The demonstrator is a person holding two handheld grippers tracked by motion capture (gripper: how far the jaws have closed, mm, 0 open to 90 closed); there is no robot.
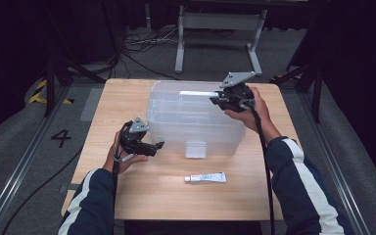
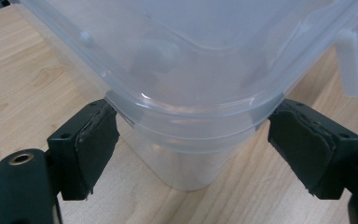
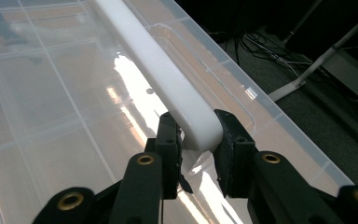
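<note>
Right gripper [image 3: 196,151] has its jaws pinched on the end of the white handle [image 3: 161,77] atop the clear bin's [image 1: 196,117] lid, probably to lift it, while left gripper [image 2: 193,144], jaws spread, straddles the bin's near corner, likely steadying it.

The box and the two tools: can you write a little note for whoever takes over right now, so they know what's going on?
Right tool: shut on the white handle at the far right of the lid.
Left tool: open, jaws either side of the box near-left corner, around the lid rim.
Box: middle of the table, lid on, front latch down.
Tube: lying on the table in front of the box, untouched.
Done: handle gripped, box corner reached.
Left, probably: open the lid and deal with the tube.
</note>
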